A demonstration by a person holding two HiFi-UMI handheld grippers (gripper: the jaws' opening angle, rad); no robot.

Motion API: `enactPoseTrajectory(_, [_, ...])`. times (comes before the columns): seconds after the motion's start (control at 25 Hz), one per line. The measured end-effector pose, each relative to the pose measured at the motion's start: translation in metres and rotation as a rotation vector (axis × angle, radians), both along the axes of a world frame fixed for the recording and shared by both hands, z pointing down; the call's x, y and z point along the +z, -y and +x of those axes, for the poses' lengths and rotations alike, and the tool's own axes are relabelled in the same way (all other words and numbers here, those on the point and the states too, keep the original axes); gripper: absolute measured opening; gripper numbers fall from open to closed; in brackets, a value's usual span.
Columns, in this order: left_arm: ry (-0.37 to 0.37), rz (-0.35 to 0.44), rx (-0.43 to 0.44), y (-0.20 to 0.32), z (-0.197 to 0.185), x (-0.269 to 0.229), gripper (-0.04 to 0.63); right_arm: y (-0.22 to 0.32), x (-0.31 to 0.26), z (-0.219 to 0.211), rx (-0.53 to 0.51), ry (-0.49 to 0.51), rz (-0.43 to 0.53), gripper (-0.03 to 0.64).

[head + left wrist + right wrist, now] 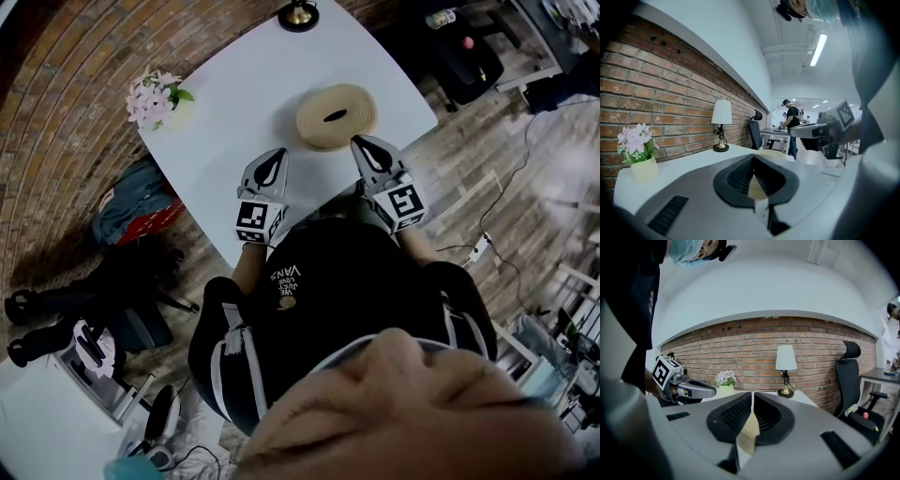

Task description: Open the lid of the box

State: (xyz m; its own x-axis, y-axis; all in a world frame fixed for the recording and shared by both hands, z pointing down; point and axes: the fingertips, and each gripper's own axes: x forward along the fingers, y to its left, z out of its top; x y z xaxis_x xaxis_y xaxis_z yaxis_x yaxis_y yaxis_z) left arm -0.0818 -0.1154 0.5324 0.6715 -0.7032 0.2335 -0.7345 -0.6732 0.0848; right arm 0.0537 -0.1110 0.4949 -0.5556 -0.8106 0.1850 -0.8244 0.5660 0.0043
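1. Left gripper: jaws are closed together with nothing clamped. It is held over the near table edge, at 7 o'clock of the box.
2. Right gripper: jaws are closed together with nothing between them. The tip is placed just beside the box rim at 5 o'clock; contact can't be confirmed.
3. Box: round and tan, with the lid on and a dark oval at the lid centre. It is sat on the white table, ahead of both grippers.
4. Flower pot: located at 10 o'clock of the box, by the table's left edge.
5. Lamp: placed at 11 o'clock of the box, at the far table edge.
6. Brick wall: seen behind the table.
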Motion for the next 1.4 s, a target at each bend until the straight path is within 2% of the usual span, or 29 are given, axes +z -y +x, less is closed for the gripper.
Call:
enactPoseTrajectory(0.48, [-0.013,-0.034,-0.158,0.011,0.002,0.012,0.009,0.014,0.025,-0.021,-0.267,-0.119,-0.03,0.012])
enactPoseTrajectory(0.52, [-0.013,-0.038,-0.171,0.011,0.001,0.013,0.009,0.015,0.027,-0.024,-0.292,-0.129,-0.029,0.044])
enactPoseTrajectory(0.56, [-0.013,-0.041,-0.182,0.01,0.001,0.015,0.009,0.015,0.029,-0.028,-0.317,-0.14,-0.032,0.103])
enactPoseTrajectory(0.6, [-0.013,-0.045,-0.191,0.01,0.0,0.017,0.009,0.015,0.032,-0.032,-0.34,-0.154,-0.036,0.127])
enactPoseTrajectory(0.68, [-0.013,-0.05,-0.206,0.008,-0.001,0.02,0.009,0.015,0.036,-0.039,-0.382,-0.193,-0.042,0.13])
enactPoseTrajectory(0.96, [-0.014,-0.031,-0.211,0.006,-0.002,0.032,0.009,0.011,0.058,-0.057,-0.492,-0.3,-0.053,0.188])
enactPoseTrajectory(1.2, [-0.011,-0.044,-0.156,0.006,0.006,0.053,0.013,0.01,0.074,-0.058,-0.512,-0.373,-0.076,0.198])
enactPoseTrajectory(1.24, [-0.001,-0.047,-0.141,0.007,0.007,0.058,0.032,0.01,0.077,-0.057,-0.51,-0.394,-0.078,0.199])
enactPoseTrajectory(1.4, [0.047,-0.07,-0.07,0.014,0.015,0.083,0.177,0.013,0.084,-0.051,-0.496,-0.448,-0.086,0.202])
